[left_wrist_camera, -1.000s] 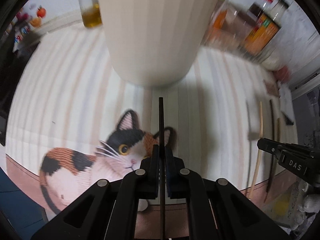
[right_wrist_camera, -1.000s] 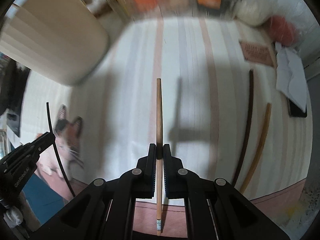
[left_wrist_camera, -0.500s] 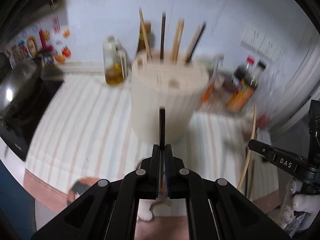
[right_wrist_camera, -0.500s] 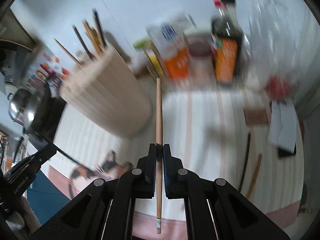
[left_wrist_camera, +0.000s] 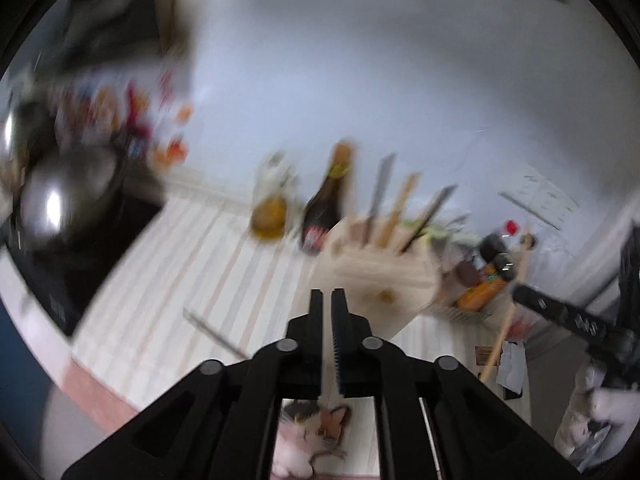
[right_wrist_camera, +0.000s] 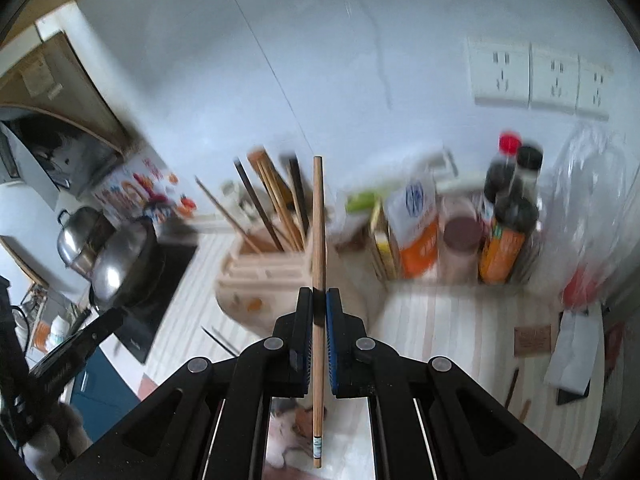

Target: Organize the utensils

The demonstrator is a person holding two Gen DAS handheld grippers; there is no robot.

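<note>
A cream wooden utensil holder [left_wrist_camera: 376,276] [right_wrist_camera: 264,276] stands on the striped counter with several chopsticks upright in it. My left gripper [left_wrist_camera: 327,300] has its jaws a narrow gap apart with nothing between them. A black chopstick [left_wrist_camera: 214,332] lies blurred on the counter left of it, also in the right wrist view [right_wrist_camera: 218,340]. My right gripper [right_wrist_camera: 316,300] is shut on a light wooden chopstick [right_wrist_camera: 318,240], held high in front of the holder. In the left wrist view the right gripper [left_wrist_camera: 576,320] shows at right with that chopstick [left_wrist_camera: 506,312].
Sauce bottles [right_wrist_camera: 508,216], a packet and jars stand behind the holder by the wall. A steel pot [right_wrist_camera: 120,264] sits on a black hob at left. Two chopsticks [right_wrist_camera: 516,392] lie on the counter at right, beside a white cloth [right_wrist_camera: 572,356]. A cat-print mat [left_wrist_camera: 308,436] lies below.
Both grippers rose and tilted up, so the holder's top and the wall came into view. The black chopstick left my left gripper and now lies on the counter. The right keeps its chopstick.
</note>
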